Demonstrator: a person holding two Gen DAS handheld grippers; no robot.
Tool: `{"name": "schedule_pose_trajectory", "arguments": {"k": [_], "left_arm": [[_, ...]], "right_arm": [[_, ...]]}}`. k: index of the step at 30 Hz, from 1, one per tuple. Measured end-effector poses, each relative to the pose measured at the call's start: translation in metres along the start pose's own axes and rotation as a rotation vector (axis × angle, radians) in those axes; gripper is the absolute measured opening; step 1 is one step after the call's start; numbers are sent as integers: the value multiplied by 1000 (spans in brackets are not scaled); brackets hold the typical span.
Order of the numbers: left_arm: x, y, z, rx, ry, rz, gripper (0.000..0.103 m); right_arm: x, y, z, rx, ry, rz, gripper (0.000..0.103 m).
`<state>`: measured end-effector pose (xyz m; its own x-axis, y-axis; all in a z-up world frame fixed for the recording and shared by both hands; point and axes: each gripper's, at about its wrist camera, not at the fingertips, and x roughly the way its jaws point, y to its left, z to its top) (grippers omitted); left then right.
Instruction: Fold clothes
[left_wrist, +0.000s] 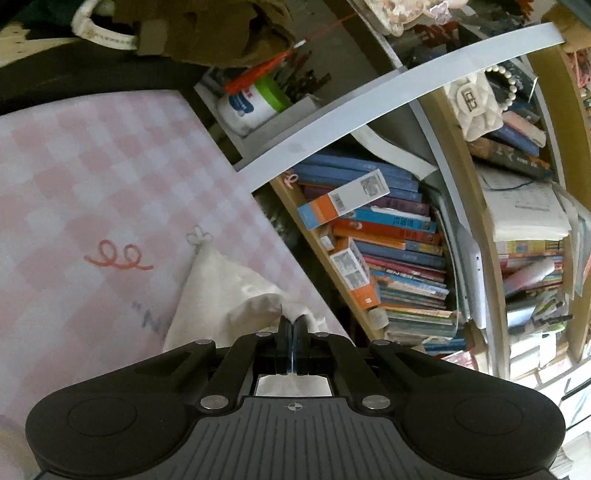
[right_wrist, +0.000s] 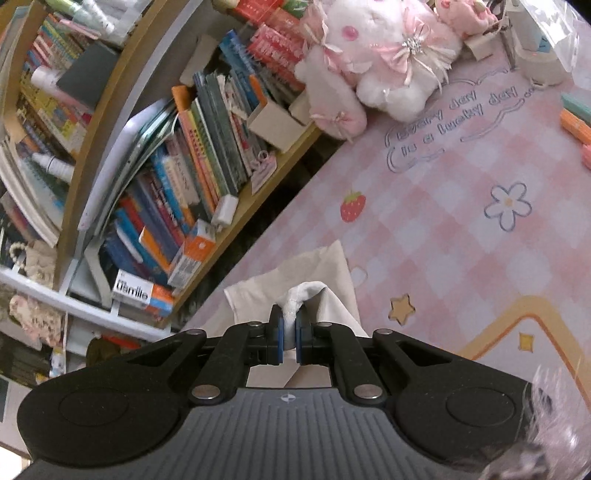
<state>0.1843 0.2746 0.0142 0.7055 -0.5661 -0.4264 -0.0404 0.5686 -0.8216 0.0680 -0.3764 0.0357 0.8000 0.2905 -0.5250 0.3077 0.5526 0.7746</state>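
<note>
A white garment hangs in a bunched fold over the pink checked table mat. My left gripper is shut on a pinch of its edge, the jaws pressed together with the cloth between them. In the right wrist view the same white garment drapes down from my right gripper, which is shut on a rolled hem of it above the pink mat. Most of the garment is hidden under the grippers.
A bookshelf packed with books stands along the table's edge and also shows in the right wrist view. A pink and white plush rabbit sits at the back of the mat. Markers lie at the right edge. A white jar stands on a shelf.
</note>
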Motion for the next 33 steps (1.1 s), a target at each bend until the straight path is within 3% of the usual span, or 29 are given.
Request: {"name": "schedule_pose_trajectory", "arguments": {"k": [5, 16, 19, 26, 27, 29, 31, 33], "left_arm": [[27, 4, 16, -21, 1, 18, 0], [76, 27, 24, -45, 34, 174, 0], [87, 34, 22, -27, 57, 213, 0], [96, 23, 22, 75, 90, 260, 5], [94, 20, 22, 87, 89, 266, 7], [90, 14, 21, 111, 79, 277, 16], [84, 6, 19, 152, 57, 289, 43], [77, -5, 14, 215, 26, 307, 50]], "right_arm": [[21, 6, 19, 29, -29, 4, 6], [88, -7, 33, 75, 10, -65, 6], [106, -21, 32, 80, 47, -135, 6], [112, -29, 28, 74, 54, -144, 9], [112, -27, 29, 58, 57, -148, 11], [107, -18, 29, 0, 49, -170, 35], [100, -8, 28, -70, 25, -187, 41], [92, 2, 27, -134, 3, -207, 43]]}}
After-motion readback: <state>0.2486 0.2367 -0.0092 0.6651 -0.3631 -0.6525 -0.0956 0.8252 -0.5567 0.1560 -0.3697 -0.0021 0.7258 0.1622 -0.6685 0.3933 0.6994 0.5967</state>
